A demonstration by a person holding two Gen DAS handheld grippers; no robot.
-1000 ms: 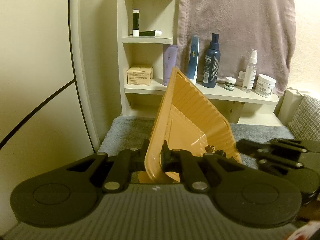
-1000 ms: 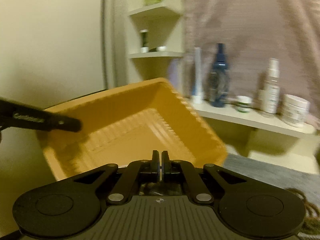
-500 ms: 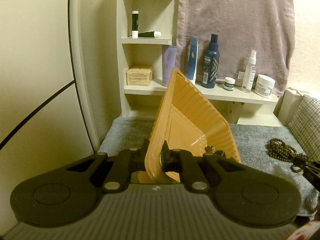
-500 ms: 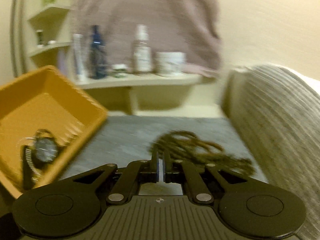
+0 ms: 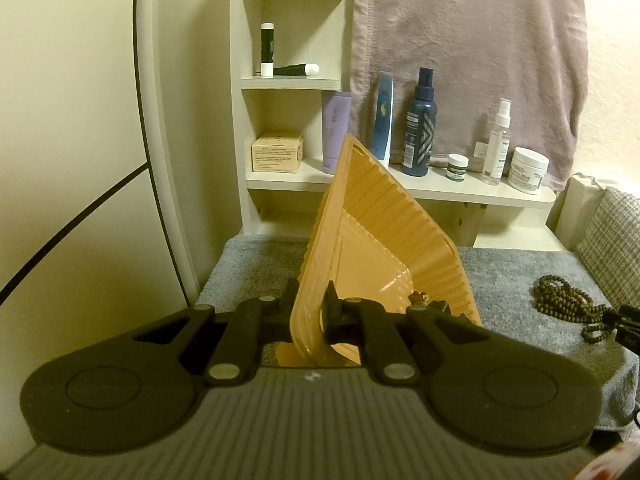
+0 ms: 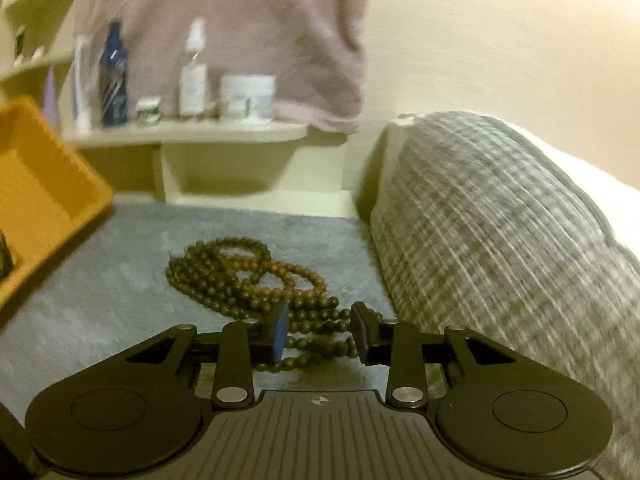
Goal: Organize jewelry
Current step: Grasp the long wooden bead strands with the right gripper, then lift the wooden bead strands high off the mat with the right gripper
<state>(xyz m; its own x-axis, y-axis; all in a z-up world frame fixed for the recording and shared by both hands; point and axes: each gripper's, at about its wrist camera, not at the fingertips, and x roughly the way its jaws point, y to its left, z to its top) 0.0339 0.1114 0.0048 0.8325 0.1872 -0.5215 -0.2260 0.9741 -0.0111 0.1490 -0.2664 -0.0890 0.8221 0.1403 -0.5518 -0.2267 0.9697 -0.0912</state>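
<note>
My left gripper [image 5: 309,310] is shut on the near rim of an orange ribbed tray [image 5: 384,240], holding it tilted up on edge. Small jewelry pieces [image 5: 420,299] lie in the tray's low corner. A pile of brown beaded necklaces [image 6: 240,276] rests on the grey mat; the same beads [image 5: 568,302] show at the right of the left wrist view. My right gripper [image 6: 320,332] hovers over the near end of that pile. Its jaws are opening, with bead strands lying between them and the pads [image 6: 280,330] apart from the beads. The right gripper's tip [image 5: 626,322] shows at the frame's right edge.
A grey fluffy mat [image 6: 120,280] covers the surface. A checked grey cushion [image 6: 500,240] stands close on the right. Behind, a low shelf [image 5: 460,194] holds bottles and jars, with a mauve towel [image 5: 460,52] hanging above. A white shelf unit [image 5: 292,80] stands at back left.
The right gripper swung from over the orange tray rightward and down to the bead pile, and its jaws went from shut to parted. The left gripper and tilted tray stayed put.
</note>
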